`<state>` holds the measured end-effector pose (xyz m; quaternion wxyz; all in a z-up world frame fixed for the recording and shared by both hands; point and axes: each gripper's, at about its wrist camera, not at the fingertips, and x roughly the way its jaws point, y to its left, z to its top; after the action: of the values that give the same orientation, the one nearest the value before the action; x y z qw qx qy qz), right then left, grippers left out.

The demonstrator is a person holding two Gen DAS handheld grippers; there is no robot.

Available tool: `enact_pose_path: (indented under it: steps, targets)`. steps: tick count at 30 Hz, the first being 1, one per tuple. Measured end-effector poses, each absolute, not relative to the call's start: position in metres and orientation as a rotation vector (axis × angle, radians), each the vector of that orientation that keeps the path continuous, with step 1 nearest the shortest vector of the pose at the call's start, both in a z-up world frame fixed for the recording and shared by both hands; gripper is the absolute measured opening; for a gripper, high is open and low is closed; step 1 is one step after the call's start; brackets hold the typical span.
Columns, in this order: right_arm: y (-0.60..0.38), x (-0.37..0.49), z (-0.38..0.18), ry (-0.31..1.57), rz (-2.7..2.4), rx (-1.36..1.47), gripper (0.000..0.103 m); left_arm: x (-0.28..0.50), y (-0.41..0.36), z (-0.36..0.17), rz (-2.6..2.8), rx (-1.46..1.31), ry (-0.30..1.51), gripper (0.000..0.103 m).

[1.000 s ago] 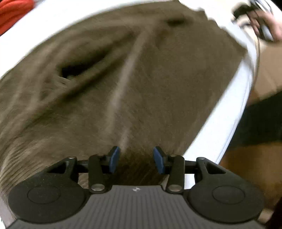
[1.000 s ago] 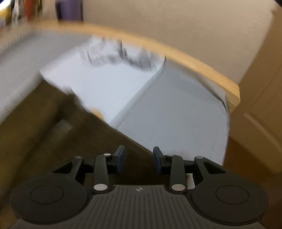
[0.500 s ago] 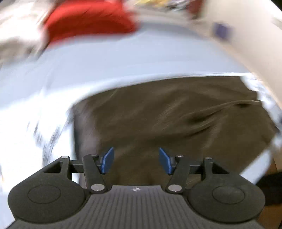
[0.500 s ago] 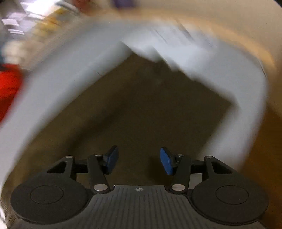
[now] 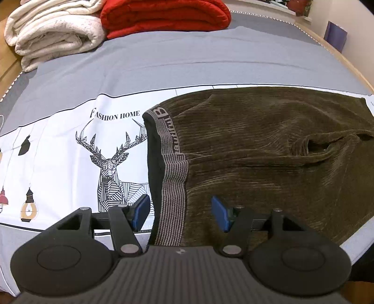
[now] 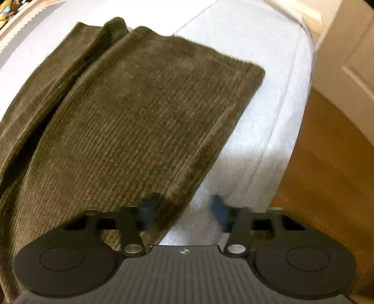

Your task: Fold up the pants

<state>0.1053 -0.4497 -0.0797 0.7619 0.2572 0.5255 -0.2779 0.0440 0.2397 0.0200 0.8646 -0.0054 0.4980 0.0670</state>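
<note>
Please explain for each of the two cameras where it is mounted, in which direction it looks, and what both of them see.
Left wrist: sits on the left gripper, looks steeply down over its open blue fingers at the waistband of the brown pants on the bed; folded blankets lie beyond.
Right wrist: sits on the right gripper, looks steeply down at a pant leg end near the bed's edge; its fingers appear apart, blurred.
Shared: the same pants and bed; no hand shows in either.
</note>
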Motion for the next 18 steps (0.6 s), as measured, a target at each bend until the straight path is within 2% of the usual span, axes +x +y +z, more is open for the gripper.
enact_pose_path:
  steps: [8,11,14,18]
  targets:
    - [-0.47,0.095,-0.078,1.125,-0.71,0.601,0.01,0.042,0.234,0.016,0.125,0.008,1.05,0.064]
    - [-0.46,0.104,-0.068,1.123,-0.667,0.528,0.017,0.041,0.237,0.021,0.12,-0.001,1.022,0.064]
    - [-0.45,0.096,-0.045,1.047,-0.621,0.514,0.034,0.039,0.24,0.035,0.123,-0.005,0.96,0.064]
    - [-0.433,0.092,-0.008,0.903,-0.533,0.493,0.035,0.03,0.238,0.067,0.153,0.124,0.826,0.064]
